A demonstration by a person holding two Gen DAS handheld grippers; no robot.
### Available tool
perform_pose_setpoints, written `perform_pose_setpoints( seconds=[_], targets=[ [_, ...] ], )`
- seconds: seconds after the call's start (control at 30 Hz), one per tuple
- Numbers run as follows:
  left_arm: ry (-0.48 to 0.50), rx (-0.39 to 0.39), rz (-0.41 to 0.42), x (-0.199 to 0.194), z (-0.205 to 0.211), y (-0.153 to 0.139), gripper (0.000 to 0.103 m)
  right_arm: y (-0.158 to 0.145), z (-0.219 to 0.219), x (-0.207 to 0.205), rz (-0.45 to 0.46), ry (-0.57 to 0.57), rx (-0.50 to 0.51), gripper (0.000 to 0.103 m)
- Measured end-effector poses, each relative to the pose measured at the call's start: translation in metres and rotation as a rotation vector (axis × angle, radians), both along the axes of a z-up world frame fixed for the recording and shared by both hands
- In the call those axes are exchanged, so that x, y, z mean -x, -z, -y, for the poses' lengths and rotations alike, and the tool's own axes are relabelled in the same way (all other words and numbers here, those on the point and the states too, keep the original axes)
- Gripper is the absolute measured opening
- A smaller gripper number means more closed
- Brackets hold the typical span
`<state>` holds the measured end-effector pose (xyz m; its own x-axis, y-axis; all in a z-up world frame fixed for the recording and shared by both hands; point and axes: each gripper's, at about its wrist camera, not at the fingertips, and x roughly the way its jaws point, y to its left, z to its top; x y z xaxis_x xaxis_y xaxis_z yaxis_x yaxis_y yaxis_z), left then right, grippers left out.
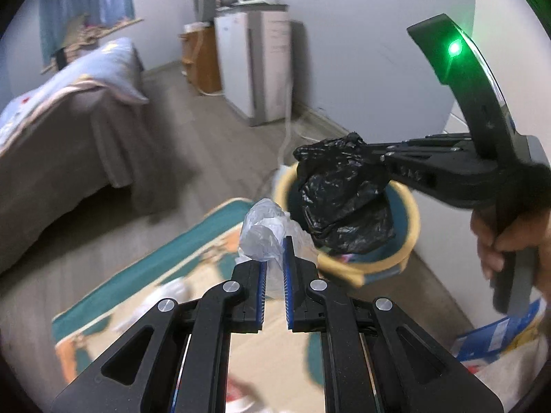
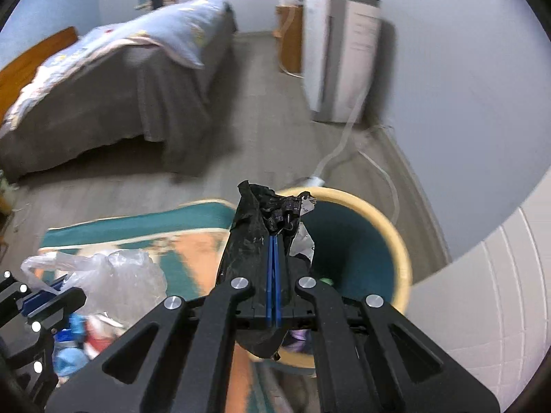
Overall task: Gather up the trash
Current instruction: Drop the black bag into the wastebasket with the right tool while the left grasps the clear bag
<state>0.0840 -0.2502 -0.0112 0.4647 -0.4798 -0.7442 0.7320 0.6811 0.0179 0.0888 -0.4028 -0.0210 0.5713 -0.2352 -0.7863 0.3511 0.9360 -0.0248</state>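
Bedroom floor scene. A bed (image 2: 137, 79) with a grey skirt occupies the far left; a white appliance (image 2: 341, 58) stands against the far wall, a hose trailing from it across the floor. A teal and orange mat (image 1: 193, 292) lies in the foreground, with a round bin (image 2: 399, 241), pale rim and teal inside, just beyond its corner.

The right gripper (image 2: 273, 251) has its jaws fully closed on a crumpled black plastic bag (image 1: 344, 199), which hangs above the bin's opening, toward its near rim. The left gripper (image 1: 275, 258) is clamped as tight as its load allows on a clear plastic bag (image 1: 265, 230), held near the bin's rim but over the mat, not yet over the opening. A hand (image 1: 506, 241) is seen gripping the right tool's handle.

Assessment: both loads are thin film pinched at an edge. The black bag droops partly outside the rim line; released here, it could catch the rim and fall to the floor. The clear bag, if let go now, would land on the mat. Blur in both views suggests quick movement, which risks film slipping from the pads.
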Motion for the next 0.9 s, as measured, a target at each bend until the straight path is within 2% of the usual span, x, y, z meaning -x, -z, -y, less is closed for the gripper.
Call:
perform_pose_setpoints(
  seconds=[0.23,0.33,0.4,0.47,0.53,0.6,0.67,0.7,0.77,0.83,0.9],
  targets=[
    [0.078,-0.044,-0.006,-0.006,0.059,0.030,0.010,0.027,0.041,0.012,-0.056,0.133,-0.008,0.000],
    [0.096,-0.059,0.005,-0.008,0.073,0.038,0.023,0.035,0.045,0.014,-0.077,0.161,-0.018,0.004],
    [0.099,-0.061,0.013,-0.009,0.078,0.039,0.052,0.038,0.047,0.016,-0.086,0.169,-0.024,0.014],
    [0.092,-0.050,0.029,-0.010,0.074,0.036,0.063,0.037,0.048,0.019,-0.079,0.179,-0.034,0.034],
    [0.072,-0.043,0.039,-0.012,0.066,0.033,0.071,0.036,0.049,0.020,-0.071,0.194,-0.040,0.040],
    [0.040,-0.035,0.044,-0.013,0.055,0.029,0.083,0.035,0.049,0.020,-0.064,0.202,-0.046,0.053],
    [0.001,-0.026,0.043,-0.016,0.037,0.023,0.088,0.033,0.050,0.021,-0.056,0.204,-0.051,0.067],
    [-0.017,-0.026,0.047,-0.017,0.034,0.020,0.092,0.033,0.049,0.021,-0.054,0.204,-0.047,0.070],
    [-0.051,-0.019,0.053,-0.018,0.015,0.013,0.093,0.030,0.046,0.022,-0.044,0.200,-0.037,0.090],
    [-0.079,-0.018,0.062,-0.019,-0.003,0.005,0.094,0.026,0.038,0.022,-0.030,0.185,-0.027,0.097],
    [-0.109,-0.020,0.077,-0.015,-0.024,-0.003,0.095,0.025,0.031,0.021,-0.036,0.166,-0.016,0.097]
  ],
)
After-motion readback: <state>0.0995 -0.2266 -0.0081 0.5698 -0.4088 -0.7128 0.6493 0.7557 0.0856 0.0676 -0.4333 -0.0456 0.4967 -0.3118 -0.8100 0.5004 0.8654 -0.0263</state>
